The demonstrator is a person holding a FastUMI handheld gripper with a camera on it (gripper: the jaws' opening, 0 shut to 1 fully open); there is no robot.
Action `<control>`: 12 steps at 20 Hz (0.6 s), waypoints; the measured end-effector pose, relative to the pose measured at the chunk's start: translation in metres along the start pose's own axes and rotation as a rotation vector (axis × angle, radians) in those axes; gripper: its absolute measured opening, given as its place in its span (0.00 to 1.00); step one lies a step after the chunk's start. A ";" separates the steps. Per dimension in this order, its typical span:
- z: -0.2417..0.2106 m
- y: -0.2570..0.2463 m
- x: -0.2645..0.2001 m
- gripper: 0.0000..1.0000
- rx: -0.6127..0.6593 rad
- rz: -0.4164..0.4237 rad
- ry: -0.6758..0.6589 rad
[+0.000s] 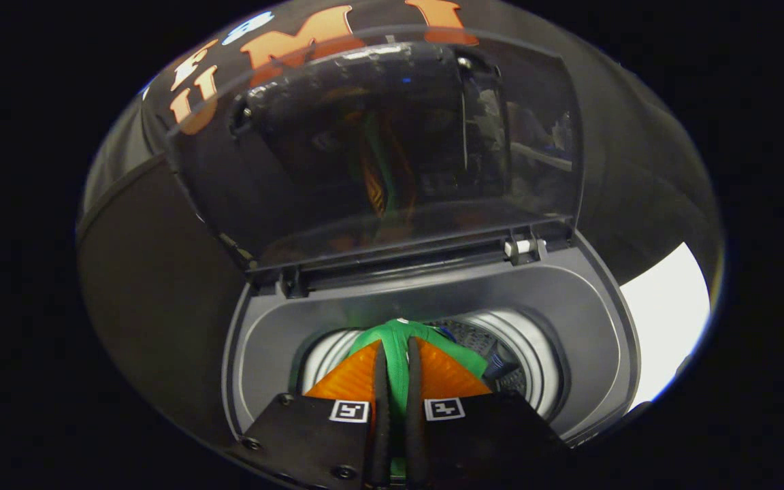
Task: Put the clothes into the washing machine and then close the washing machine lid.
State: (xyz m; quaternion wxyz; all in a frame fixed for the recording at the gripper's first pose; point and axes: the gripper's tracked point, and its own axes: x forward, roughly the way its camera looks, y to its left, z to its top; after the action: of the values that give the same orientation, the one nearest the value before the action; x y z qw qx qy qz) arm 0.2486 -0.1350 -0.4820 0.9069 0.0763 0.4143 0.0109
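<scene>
The gripper (pixel 395 361) is clenched on a green garment (pixel 399 340): its 2 fingers (pixel 380 381) stand close together with a strip of the green cloth squeezed in the narrow gap between them, and the rest of the cloth bunches up over and just beyond the fingertips. The garment hangs above the round mouth of the washing machine (pixel 433 299), over the near side of the drum (pixel 521 354), whose pale ribbed wall curves away on both sides of the fingers and whose perforated floor shows a little to the right of the cloth. No brand name or readable writing shows on the machine; the only markings are 2 small square black-and-white tags (pixel 350 410) on the gripper body, 1 at the base of each finger. The washing machine lid (pixel 378 150) stands raised behind the opening, hinged along the rear edge of the grey top surround, its dark glossy panel throwing back a dim reflection of the gripper and the green cloth. A small white hinge pin (pixel 525 248) sits at the right end of the hinge line. The surround forms a smooth rounded rim all around the drum mouth, with open room to the right of the fingers inside the drum. Past the machine's right edge lies a bright white surface (pixel 671 313).
</scene>
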 end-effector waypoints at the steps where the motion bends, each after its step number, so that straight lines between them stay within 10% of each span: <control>1: -0.006 -0.004 0.006 0.16 -0.001 -0.015 0.032; 12: -0.058 -0.027 0.033 0.17 -0.025 -0.083 0.243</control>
State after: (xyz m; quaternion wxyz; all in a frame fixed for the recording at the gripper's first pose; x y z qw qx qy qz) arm 0.2255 -0.1515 -0.5475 0.8507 0.0456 0.5236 -0.0123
